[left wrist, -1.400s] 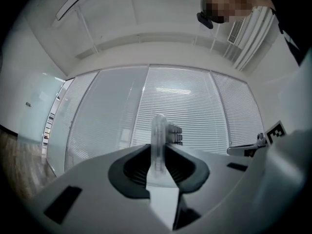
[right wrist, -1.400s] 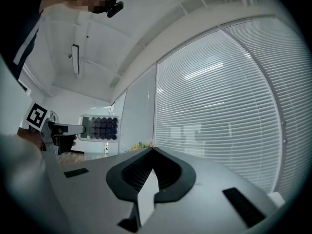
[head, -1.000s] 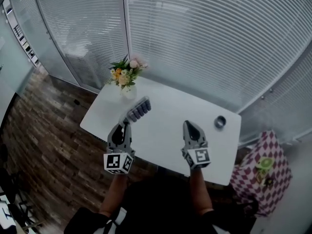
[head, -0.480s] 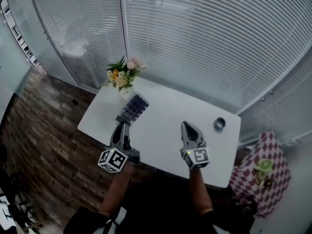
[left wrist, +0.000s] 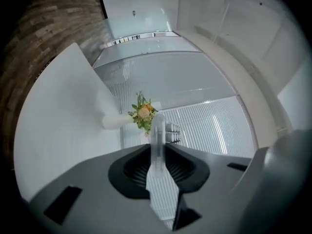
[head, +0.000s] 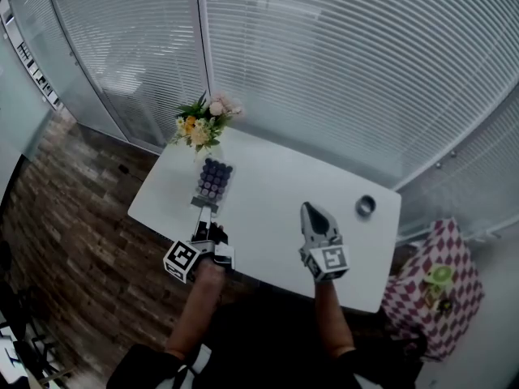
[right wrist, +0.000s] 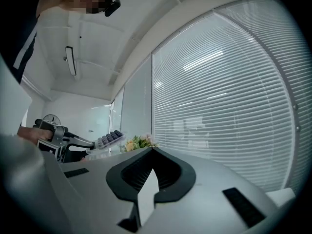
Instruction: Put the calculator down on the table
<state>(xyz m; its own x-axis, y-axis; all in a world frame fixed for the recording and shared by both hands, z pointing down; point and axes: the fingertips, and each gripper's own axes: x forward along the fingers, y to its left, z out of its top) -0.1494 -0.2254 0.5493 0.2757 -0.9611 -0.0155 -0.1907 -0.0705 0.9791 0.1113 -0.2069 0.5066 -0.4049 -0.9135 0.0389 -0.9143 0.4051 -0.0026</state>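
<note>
Flower bouquet (head: 203, 124) in white vase (left wrist: 113, 122), small dark ring (head: 366, 206) well apart to its right, red-and-white checkered cloth (head: 430, 302) with green object (head: 440, 273) on top, horizontal blinds (head: 340, 71) behind glass, brick-pattern floor (head: 73, 217).

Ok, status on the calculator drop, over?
Left gripper shut on clear calculator with dark keys, keys up, low over white table, not released. Right gripper shut, empty. Flower bouquet just beyond calculator; table beneath it bare.
</note>
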